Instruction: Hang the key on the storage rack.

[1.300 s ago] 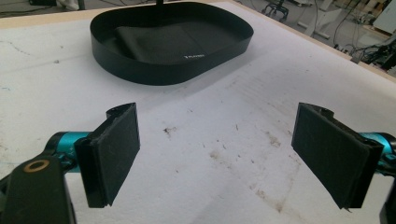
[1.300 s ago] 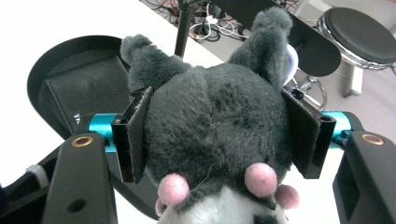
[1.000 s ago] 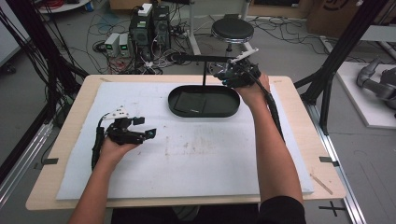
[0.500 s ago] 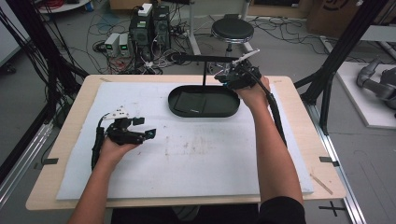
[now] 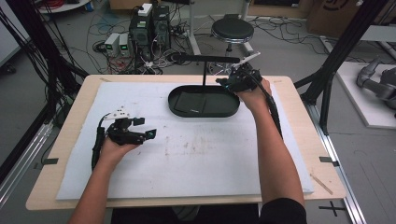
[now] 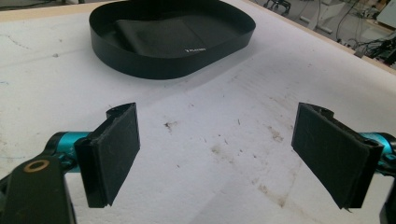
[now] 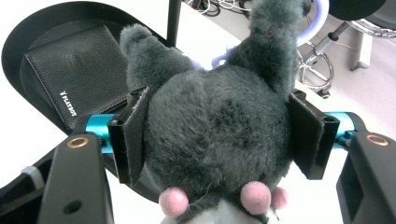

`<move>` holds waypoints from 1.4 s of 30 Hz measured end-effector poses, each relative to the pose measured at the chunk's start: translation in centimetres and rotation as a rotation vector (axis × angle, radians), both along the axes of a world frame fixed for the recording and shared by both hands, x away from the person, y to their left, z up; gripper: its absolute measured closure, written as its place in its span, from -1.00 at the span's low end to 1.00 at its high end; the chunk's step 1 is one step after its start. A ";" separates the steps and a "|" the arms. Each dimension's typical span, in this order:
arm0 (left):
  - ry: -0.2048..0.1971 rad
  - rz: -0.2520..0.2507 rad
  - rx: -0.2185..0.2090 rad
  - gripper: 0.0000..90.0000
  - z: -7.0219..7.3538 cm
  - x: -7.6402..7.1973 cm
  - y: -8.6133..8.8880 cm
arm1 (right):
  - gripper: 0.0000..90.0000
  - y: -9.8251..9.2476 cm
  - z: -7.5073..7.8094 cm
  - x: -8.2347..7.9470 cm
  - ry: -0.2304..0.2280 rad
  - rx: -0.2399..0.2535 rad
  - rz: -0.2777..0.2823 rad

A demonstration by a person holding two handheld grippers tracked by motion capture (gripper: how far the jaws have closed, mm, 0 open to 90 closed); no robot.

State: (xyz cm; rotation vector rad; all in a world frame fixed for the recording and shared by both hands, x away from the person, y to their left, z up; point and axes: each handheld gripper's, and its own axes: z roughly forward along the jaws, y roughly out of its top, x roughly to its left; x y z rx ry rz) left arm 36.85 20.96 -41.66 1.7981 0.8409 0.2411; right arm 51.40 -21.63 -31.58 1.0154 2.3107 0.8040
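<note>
I take the black oval tray (image 5: pixel 204 112) as my landmark. It stands on the white sheet (image 5: pixel 187 158) that covers most of the wooden surface (image 5: pixel 70 121), toward the far side and a little right of the middle. From the far rim of the tray a thin black post (image 5: pixel 204 73) rises and carries a horizontal bar (image 5: pixel 205 59).

Inside the tray, flat on its bottom, lies a black leather wallet (image 7: pixel 77 70) with small white letters near one corner.

At the right end of the tray, just beyond its rim, I see my right gripper (image 5: pixel 233 80), held up above the sheet. Its fingers (image 7: pixel 128 135) are closed on a grey plush toy (image 7: pixel 219 116), one pad pressing each side of the soft body. The toy has two ear-like points turned toward the tray and small pink balls (image 7: pixel 173 201) on the near side. In the right gripper view the toy hides part of the tray, so I cannot tell if it touches the rim.

Well apart from the tray, toward the near left of it, my left gripper (image 5: pixel 140 135) rests low over the sheet. Its fingers (image 6: pixel 114 149) stand wide apart and hold nothing; between them I see the stained white sheet, with the tray farther ahead.
</note>
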 end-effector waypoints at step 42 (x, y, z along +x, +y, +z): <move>-0.008 0.001 0.013 -0.66 0.2 -0.1 0.0 | -0.57 -1.6 1.8 -1.9 -0.004 0.004 -0.015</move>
